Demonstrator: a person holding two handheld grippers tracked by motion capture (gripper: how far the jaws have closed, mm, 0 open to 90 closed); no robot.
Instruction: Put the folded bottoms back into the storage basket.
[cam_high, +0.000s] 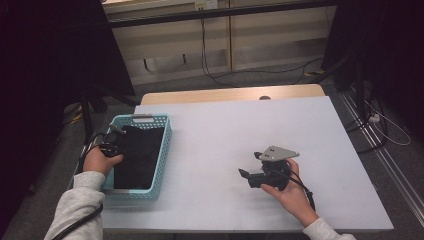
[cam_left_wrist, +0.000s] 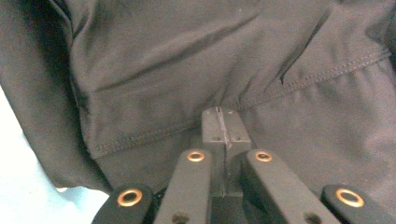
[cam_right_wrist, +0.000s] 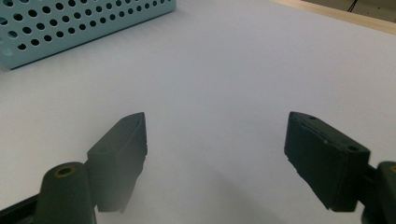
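Inspector: Your white surface (cam_high: 225, 150) carried a light-blue perforated basket (cam_high: 162, 150) at its left edge. What lay in it?

Operator: A black garment (cam_high: 137, 155), folded, covering the basket's floor.

Inspector: Your left gripper (cam_high: 111, 137) was down in the basket at its left wall. In the left gripper view its jaws stood together, tips pressed against the cloth at a stitched seam; whether any fabric was pinched I could not tell.

Operator: And the right gripper (cam_high: 248, 176)?

Inspector: Low over bare surface, well apart from the basket, jaws apart, nothing between them.
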